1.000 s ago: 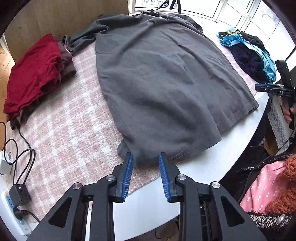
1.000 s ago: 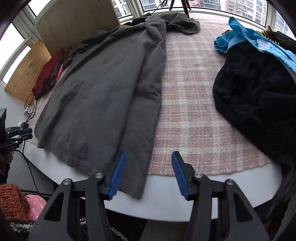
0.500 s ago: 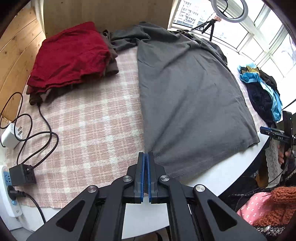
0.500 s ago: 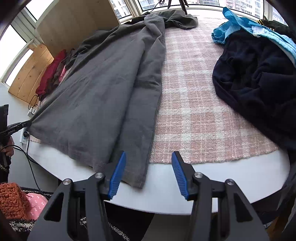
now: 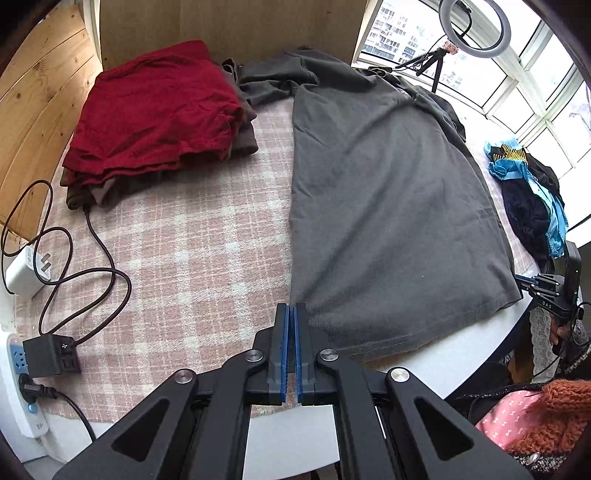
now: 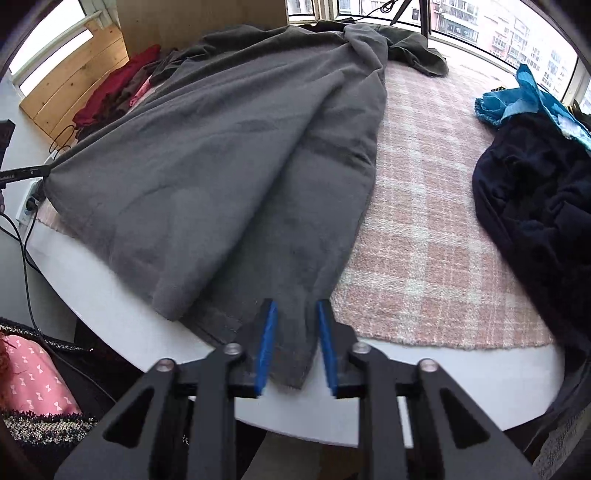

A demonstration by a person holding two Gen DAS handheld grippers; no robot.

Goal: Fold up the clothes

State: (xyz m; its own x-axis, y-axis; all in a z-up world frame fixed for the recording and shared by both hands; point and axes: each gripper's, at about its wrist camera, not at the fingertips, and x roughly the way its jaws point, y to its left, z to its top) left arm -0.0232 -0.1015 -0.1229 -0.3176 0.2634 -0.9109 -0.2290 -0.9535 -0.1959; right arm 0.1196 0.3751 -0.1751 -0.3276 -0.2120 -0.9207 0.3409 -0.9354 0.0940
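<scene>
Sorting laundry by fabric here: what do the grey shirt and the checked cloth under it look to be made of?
Grey shirt: looks like soft matte cotton jersey; it drapes in smooth folds and has a stitched hem, though the fibre is a guess. Checked cloth: a coarser, fuzzy woven fabric, perhaps wool-like, with a nubby pink-and-cream surface and visible weave.

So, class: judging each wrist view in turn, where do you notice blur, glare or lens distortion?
Left wrist view: sharp throughout; windows blow out white behind the ring light; fisheye curves the wooden wall planks. Right wrist view: the dark grey cotton shirt hem and the right gripper look motion-smeared; window glare along the top.
</scene>
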